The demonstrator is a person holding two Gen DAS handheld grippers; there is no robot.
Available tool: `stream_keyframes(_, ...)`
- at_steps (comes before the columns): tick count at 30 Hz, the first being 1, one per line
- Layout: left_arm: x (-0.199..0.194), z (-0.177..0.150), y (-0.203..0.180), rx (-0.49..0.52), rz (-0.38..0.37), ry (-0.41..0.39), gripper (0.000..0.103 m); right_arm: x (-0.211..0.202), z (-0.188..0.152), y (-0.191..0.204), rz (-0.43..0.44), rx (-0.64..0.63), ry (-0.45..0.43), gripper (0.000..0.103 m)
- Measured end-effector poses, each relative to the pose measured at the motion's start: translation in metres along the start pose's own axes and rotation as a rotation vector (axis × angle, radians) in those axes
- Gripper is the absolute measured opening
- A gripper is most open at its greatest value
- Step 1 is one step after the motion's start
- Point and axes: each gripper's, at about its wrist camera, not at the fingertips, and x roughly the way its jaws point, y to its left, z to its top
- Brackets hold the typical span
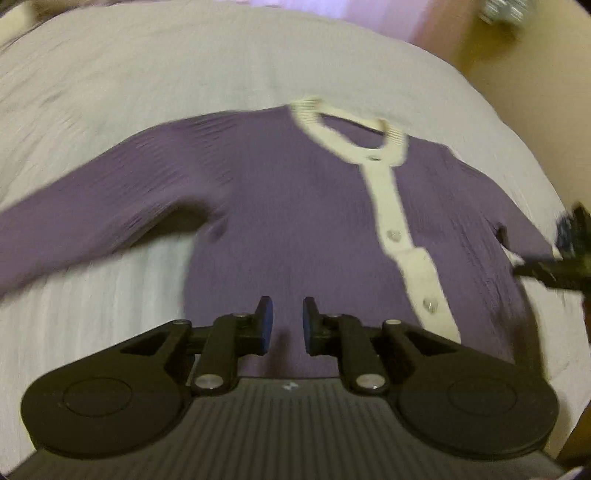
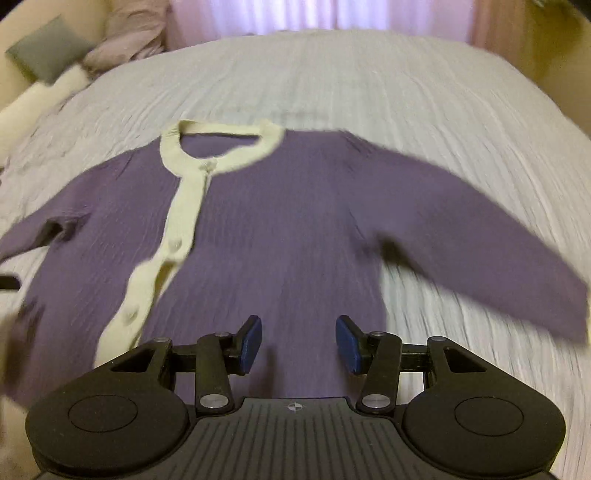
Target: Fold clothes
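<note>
Left wrist view. Item: purple cardigan (image 1: 288, 206) with cream placket and neckband, laid front-up and spread flat on the bed (image 1: 147, 74), collar toward the far side, hem toward the camera. One sleeve runs out to the left edge of the view, the other toward the right edge. Such a spread layout suits folding, since every edge can be reached. Left gripper (image 1: 287, 321) hangs over the hem region with its jaws parted by a narrow gap and nothing between them; whether the blue pads touch the knit cannot be told. At the right edge, by the cuff, sits a dark blurred shape, probably part of the other tool. Picture blurred, so the tool is likely in motion.

Right wrist view. Same cardigan (image 2: 280, 229), seen from the hem side; placket to the left, a long sleeve stretched out to the right. The garment lies unfolded, both sleeves out from the body. Right gripper (image 2: 298, 345) is poised over the lower hem, jaws set wide and empty, a stance that fits approaching an edge of cloth. Pillows (image 2: 55, 74) lie at the far left of the bed, well apart from the garment. Curtains (image 2: 317, 14) behind.

Judgement: flat, open garment fits either a fold about to be made or one shaken out again.
</note>
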Motion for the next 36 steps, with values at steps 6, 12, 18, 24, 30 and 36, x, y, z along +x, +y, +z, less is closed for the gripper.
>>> stream_keyframes(6, 0.082, 0.012, -0.011, 0.105, 0.041, -0.004, 0.012, 0.073, 0.016, 0.025, -0.005, -0.115, 0.004, 0.05)
stream_keyframes(12, 0.139, 0.064, 0.003, 0.138, 0.112, -0.098, 0.01, 0.133, 0.047, 0.024, -0.085, -0.218, -0.097, 0.05)
stream_keyframes(18, 0.178, 0.142, 0.021, 0.105, 0.138, -0.159, 0.003, 0.162, 0.107, -0.003, -0.035, -0.136, -0.147, 0.05)
stream_keyframes(24, 0.153, 0.167, 0.029, 0.138, 0.05, -0.207, 0.025, 0.161, 0.145, -0.026, 0.038, -0.135, -0.19, 0.05)
stream_keyframes(30, 0.161, 0.167, 0.031, 0.416, 0.0, -0.161, 0.039, 0.176, 0.172, -0.045, 0.09, -0.315, -0.162, 0.05)
stream_keyframes(36, 0.186, 0.174, 0.039, 0.491, -0.049, -0.077, 0.026, 0.206, 0.186, -0.048, 0.221, -0.41, -0.078, 0.048)
